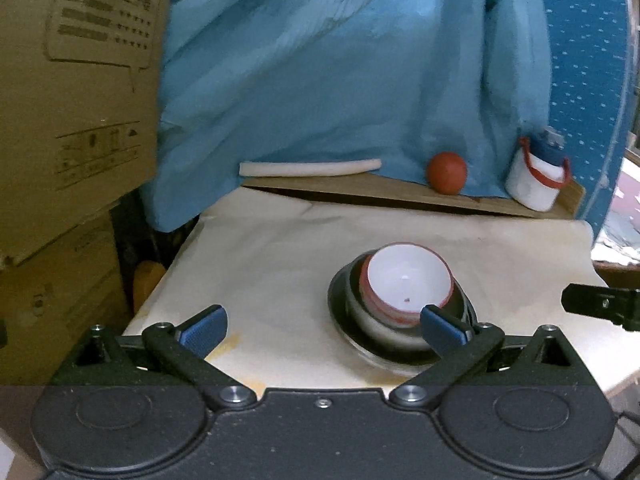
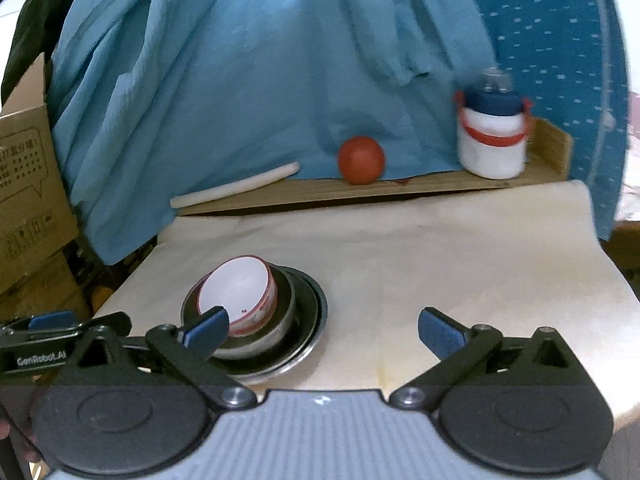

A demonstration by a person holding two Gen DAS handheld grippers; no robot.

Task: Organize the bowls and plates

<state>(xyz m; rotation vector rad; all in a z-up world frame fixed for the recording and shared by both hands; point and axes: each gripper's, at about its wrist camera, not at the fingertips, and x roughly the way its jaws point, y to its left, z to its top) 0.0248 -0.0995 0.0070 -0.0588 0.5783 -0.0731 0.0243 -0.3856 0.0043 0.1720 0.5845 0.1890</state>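
A white bowl with a red rim point(image 1: 406, 282) sits nested in a metal bowl point(image 1: 384, 330), which rests on a dark metal plate point(image 1: 340, 296) on the cream-covered table point(image 1: 260, 272). My left gripper point(image 1: 324, 330) is open and empty, just in front of the stack, its right finger by the stack's near rim. In the right wrist view the same stack shows with the white bowl point(image 2: 236, 290), metal bowl point(image 2: 276, 328) and plate point(image 2: 312, 320). My right gripper point(image 2: 324, 332) is open and empty, to the right of the stack.
A red ball point(image 2: 361, 160), a white bottle with blue lid point(image 2: 493, 140) and a white roll point(image 2: 236, 186) lie on a cardboard ledge point(image 2: 420, 186) at the back under a blue cloth point(image 2: 260, 80). Cardboard boxes point(image 1: 72, 120) stand at the left.
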